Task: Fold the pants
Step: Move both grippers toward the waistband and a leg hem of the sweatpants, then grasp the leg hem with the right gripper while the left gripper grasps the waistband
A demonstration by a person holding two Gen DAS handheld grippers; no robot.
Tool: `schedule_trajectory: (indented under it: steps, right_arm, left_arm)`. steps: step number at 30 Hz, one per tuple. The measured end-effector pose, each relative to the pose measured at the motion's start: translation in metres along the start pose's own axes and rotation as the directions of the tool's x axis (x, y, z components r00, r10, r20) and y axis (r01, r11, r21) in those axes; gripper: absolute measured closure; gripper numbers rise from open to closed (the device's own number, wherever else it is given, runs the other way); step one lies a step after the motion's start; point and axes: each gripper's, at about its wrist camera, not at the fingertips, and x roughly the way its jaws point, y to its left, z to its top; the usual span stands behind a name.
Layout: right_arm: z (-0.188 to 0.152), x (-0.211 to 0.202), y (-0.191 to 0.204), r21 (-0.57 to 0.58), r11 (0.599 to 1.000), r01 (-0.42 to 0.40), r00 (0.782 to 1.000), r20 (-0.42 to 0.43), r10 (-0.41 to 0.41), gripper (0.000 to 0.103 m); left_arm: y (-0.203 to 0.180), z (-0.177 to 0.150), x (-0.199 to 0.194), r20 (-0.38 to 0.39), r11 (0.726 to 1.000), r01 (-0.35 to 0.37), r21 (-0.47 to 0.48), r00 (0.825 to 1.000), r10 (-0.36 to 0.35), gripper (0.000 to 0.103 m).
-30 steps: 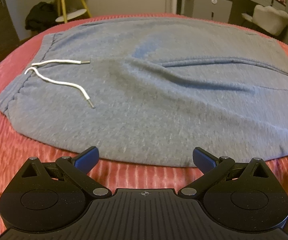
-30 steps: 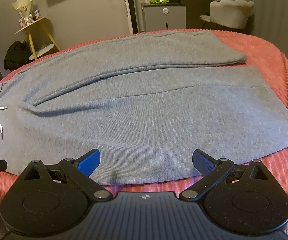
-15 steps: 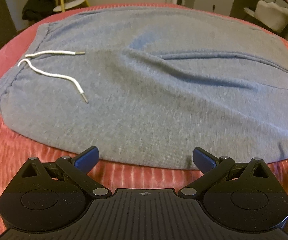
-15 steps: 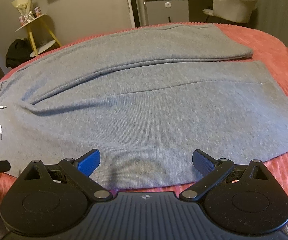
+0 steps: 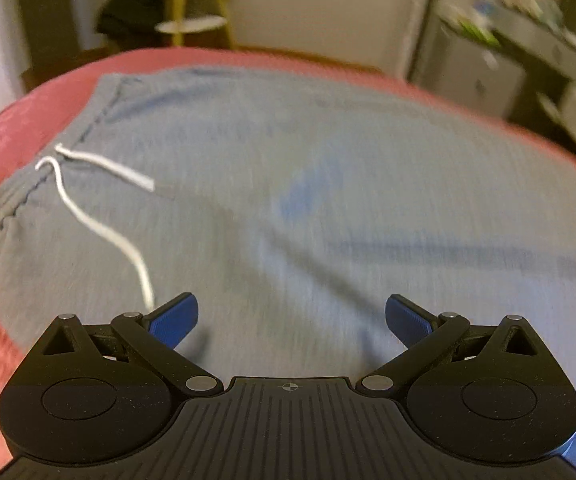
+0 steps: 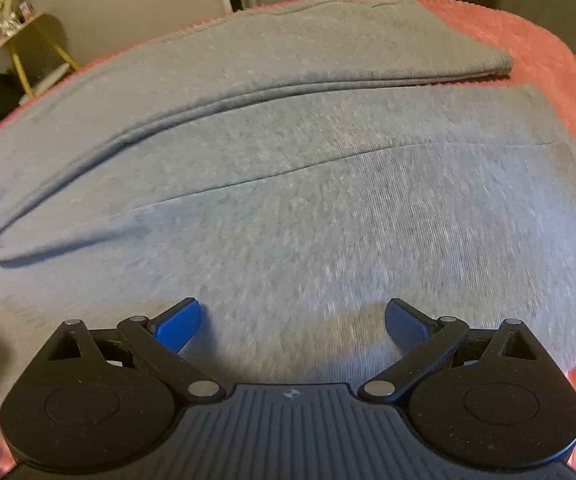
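Both grippers, left [image 5: 291, 316] and right [image 6: 293, 317], have advanced over the pants [image 6: 288, 200], jaws spread; grasp looks imminent.

Right hand-held gripper [image 6: 292, 322] spread wide over grey pants [image 6: 308, 200] on pink bedspread [image 6: 548, 52]

both tools [image 5: 291, 320] seemingly advanced over pants [image 6: 328, 208]

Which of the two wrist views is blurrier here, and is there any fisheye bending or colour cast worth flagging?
Left wrist: heavy motion smear over the pants, the drawstring and the background furniture. Right wrist: sharper, the leg seam still crisp, blur only near the right gripper. Both: dim warm light, and the bedspread edge bows into an arc.
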Motion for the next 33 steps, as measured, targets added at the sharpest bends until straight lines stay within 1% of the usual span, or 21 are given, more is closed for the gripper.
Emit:
schedule_trajectory:
  steps: [2, 3, 5, 7, 9, 10, 12, 14, 15, 16, 17, 18, 20, 22, 23, 24, 26, 28, 30, 32, 33]
  right_arm:
    - [0.001, 0.007, 0.002, -0.009, 1.0, 0.02, 1.0, -0.004, -0.02, 0.004]
    - [0.002, 0.009, 0.004, -0.018, 0.999, 0.033, 0.999, -0.001, -0.034, 0.004]
    - [0.003, 0.013, 0.006, -0.04, 0.998, 0.054, 0.999, 0.003, -0.054, 0.004]
    - [0.006, 0.015, 0.01, -0.066, 0.995, 0.072, 0.997, -0.019, -0.074, 0.004]
    - [0.02, 0.015, 0.011, -0.109, 0.992, 0.065, 0.995, -0.072, -0.073, 0.004]
    - [0.031, 0.012, 0.008, -0.097, 0.994, 0.052, 0.996, -0.065, -0.059, 0.004]
    - [0.066, 0.005, -0.006, -0.031, 0.999, 0.018, 0.999, 0.034, -0.017, 0.004]
    - [0.112, 0.01, -0.016, 0.032, 0.999, 0.023, 0.995, 0.093, -0.026, 0.004]
    - [0.136, 0.015, -0.019, 0.067, 0.998, 0.022, 0.992, 0.122, -0.03, 0.007]
    - [0.163, 0.023, -0.024, 0.108, 0.994, 0.013, 0.988, 0.152, -0.029, 0.012]
    - [0.19, 0.033, -0.026, 0.148, 0.989, 0.01, 0.986, 0.164, -0.035, 0.015]
    - [0.22, 0.045, -0.029, 0.197, 0.98, 0.011, 0.985, 0.167, -0.044, 0.021]
    - [0.267, 0.067, -0.032, 0.283, 0.959, 0.005, 0.982, 0.181, -0.059, 0.025]
    - [0.303, 0.088, -0.036, 0.378, 0.926, 0.004, 0.978, 0.19, -0.082, 0.027]
    - [0.32, 0.102, -0.038, 0.434, 0.901, 0.004, 0.979, 0.184, -0.093, 0.027]
    - [0.329, 0.112, -0.04, 0.467, 0.884, 0.003, 0.979, 0.177, -0.097, 0.027]
    - [0.348, 0.139, -0.044, 0.52, 0.853, 0.033, 0.983, 0.138, -0.122, 0.027]
    - [0.355, 0.164, -0.043, 0.53, 0.838, 0.127, 0.981, 0.06, -0.186, 0.027]
    - [0.352, 0.177, -0.035, 0.507, 0.835, 0.214, 0.969, -0.004, -0.246, 0.028]
    - [0.354, 0.183, -0.031, 0.474, 0.836, 0.277, 0.949, -0.001, -0.315, 0.048]
    - [0.352, 0.181, -0.026, 0.457, 0.836, 0.303, 0.939, 0.008, -0.345, 0.074]
  left_arm:
    - [-0.001, 0.021, 0.015, 0.046, 0.996, -0.026, -0.083, 0.999, 0.03, 0.0]
    - [-0.002, 0.029, 0.023, 0.06, 0.994, -0.038, -0.106, 0.997, 0.044, 0.0]
    - [-0.001, 0.041, 0.045, 0.077, 0.989, -0.071, -0.126, 0.994, 0.081, 0.0]
    - [0.008, 0.043, 0.066, 0.094, 0.985, -0.114, -0.13, 0.987, 0.127, 0.0]
    - [0.025, 0.041, 0.078, 0.149, 0.977, -0.156, -0.149, 0.973, 0.178, 0.0]
    - [0.032, 0.04, 0.081, 0.176, 0.969, -0.181, -0.168, 0.962, 0.21, 0.0]
    - [0.049, 0.045, 0.087, 0.207, 0.953, -0.202, -0.225, 0.946, 0.249, 0.0]
    - [0.061, 0.049, 0.089, 0.231, 0.938, -0.192, -0.289, 0.937, 0.263, 0.0]
    - [0.066, 0.049, 0.092, 0.245, 0.932, -0.18, -0.314, 0.933, 0.263, 0.0]
    - [0.069, 0.048, 0.095, 0.261, 0.929, -0.173, -0.328, 0.928, 0.265, 0.0]
    - [0.071, 0.047, 0.098, 0.269, 0.927, -0.173, -0.332, 0.925, 0.269, 0.0]
    - [0.072, 0.047, 0.104, 0.265, 0.925, -0.179, -0.334, 0.924, 0.275, 0.0]
    - [0.073, 0.048, 0.116, 0.236, 0.923, -0.201, -0.327, 0.929, 0.286, 0.0]
    - [0.068, 0.048, 0.123, 0.24, 0.922, -0.24, -0.302, 0.917, 0.317, 0.0]
    - [0.066, 0.047, 0.126, 0.249, 0.923, -0.258, -0.285, 0.91, 0.331, 0.0]
    - [0.063, 0.047, 0.129, 0.252, 0.923, -0.276, -0.269, 0.904, 0.344, 0.0]
    - [0.06, 0.045, 0.134, 0.256, 0.921, -0.298, -0.251, 0.897, 0.36, 0.0]
    - [0.059, 0.044, 0.136, 0.263, 0.921, -0.302, -0.248, 0.894, 0.363, 0.0]
    - [0.059, 0.043, 0.136, 0.261, 0.921, -0.296, -0.253, 0.896, 0.36, 0.0]
    - [0.062, 0.043, 0.135, 0.261, 0.923, -0.283, -0.261, 0.9, 0.35, 0.0]
    - [0.062, 0.043, 0.134, 0.26, 0.924, -0.278, -0.263, 0.902, 0.346, 0.0]
